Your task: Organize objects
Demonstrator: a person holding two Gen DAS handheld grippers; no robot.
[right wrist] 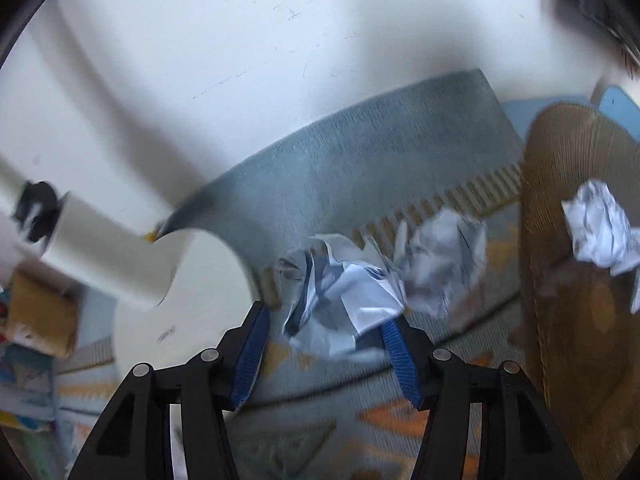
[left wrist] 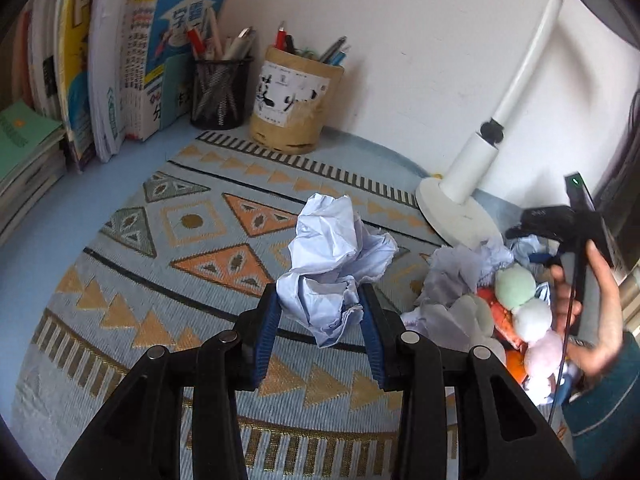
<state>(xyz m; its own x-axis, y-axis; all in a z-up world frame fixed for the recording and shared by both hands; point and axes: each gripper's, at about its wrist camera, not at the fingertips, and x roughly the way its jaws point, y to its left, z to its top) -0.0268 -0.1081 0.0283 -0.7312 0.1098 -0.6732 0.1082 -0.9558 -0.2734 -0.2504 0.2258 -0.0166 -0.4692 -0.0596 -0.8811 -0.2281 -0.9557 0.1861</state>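
One crumpled paper [left wrist: 334, 264] is clenched in the left claw [left wrist: 320, 320] above the table [left wrist: 120, 184]; another [right wrist: 344, 304] lies between the released right claw [right wrist: 324, 344]; several paper balls [right wrist: 444, 264] remain uncollected.

Home study desk, likely a student's corner. Books [left wrist: 100, 60] are standing upright against a white wall [left wrist: 400, 40], with more workbooks [left wrist: 24, 152] lying stacked at the left. A mesh pen cup [left wrist: 220, 92] and a round pen holder [left wrist: 294, 104] are sitting at the wall, both full of pens. A patterned woven mat [left wrist: 180, 248] is covering the blue tabletop [left wrist: 40, 248]. A white desk lamp [left wrist: 472, 176] is standing at the right. Soft toys [left wrist: 524, 304] and crumpled paper [left wrist: 452, 276] are piling beside it.
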